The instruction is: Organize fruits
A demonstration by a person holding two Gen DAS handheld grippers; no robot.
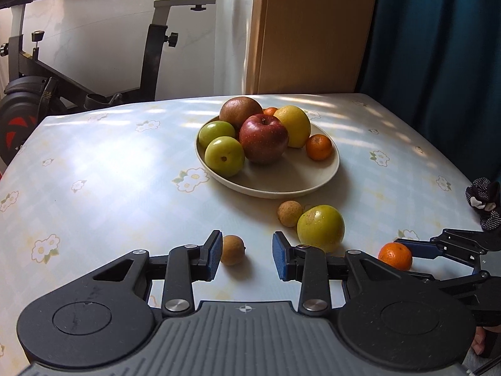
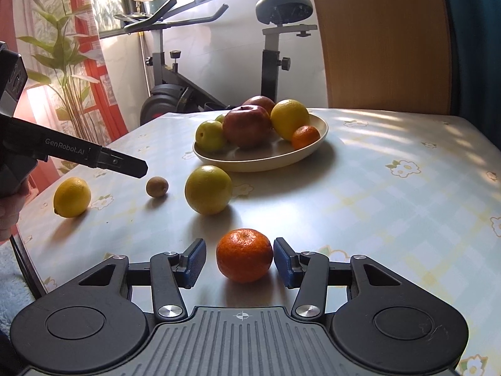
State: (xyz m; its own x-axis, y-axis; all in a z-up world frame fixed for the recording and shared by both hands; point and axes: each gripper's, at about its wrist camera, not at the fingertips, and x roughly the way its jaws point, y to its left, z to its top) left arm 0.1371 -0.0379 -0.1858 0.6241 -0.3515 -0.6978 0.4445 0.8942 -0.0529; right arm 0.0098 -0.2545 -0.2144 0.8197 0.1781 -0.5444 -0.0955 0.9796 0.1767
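On a flower-patterned tablecloth (image 2: 391,206), a lemon (image 2: 72,197) lies at far left, then the left gripper (image 1: 244,258), its jaws apart around a small brown fruit (image 1: 232,250) that sits just beside the left pad. A yellow-green fruit (image 2: 208,189) lies between them and the plate (image 2: 260,159) heaped with apples, a lemon and mandarins, an exercise bike (image 2: 175,72) behind. Nearest right, the right gripper (image 2: 239,263) straddles a loose mandarin (image 2: 245,255), right pad about touching, left pad clear

White lettering "GenRobot.AI" reads along the dark side of the left gripper (image 2: 139,167), seen from the right wrist view.
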